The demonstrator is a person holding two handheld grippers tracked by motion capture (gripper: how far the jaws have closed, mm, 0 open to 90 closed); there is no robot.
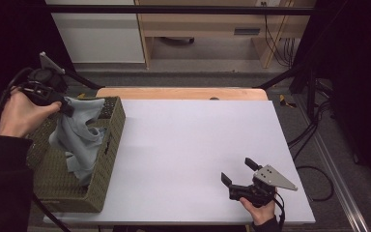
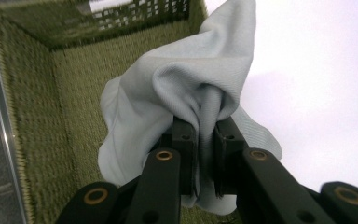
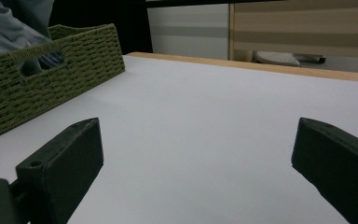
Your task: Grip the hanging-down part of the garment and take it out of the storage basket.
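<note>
A pale grey-blue cloth (image 1: pixel 79 137) hangs over the green woven basket (image 1: pixel 107 166) at the table's left side. My left gripper (image 1: pixel 67 107) is shut on the cloth's top edge, holding it up above the basket; its lower end reaches down inside. In the left gripper view the cloth (image 2: pixel 177 93) is bunched between the two black jaws, with the basket's woven wall (image 2: pixel 42 116) behind it. My right gripper (image 1: pixel 237 172) rests low on the white table near the front right, open, with nothing between its fingers (image 3: pixel 65 158). The basket (image 3: pixel 51 79) and cloth (image 3: pixel 9 23) lie beyond it.
The white table top (image 1: pixel 188 145) stretches between basket and right gripper, with a wooden edge (image 1: pixel 183 93) at the far side. Behind the table stand a white cabinet (image 1: pixel 99 34) and wooden shelving (image 1: pixel 207 24). Cables (image 1: pixel 314 130) lie on the floor to the right.
</note>
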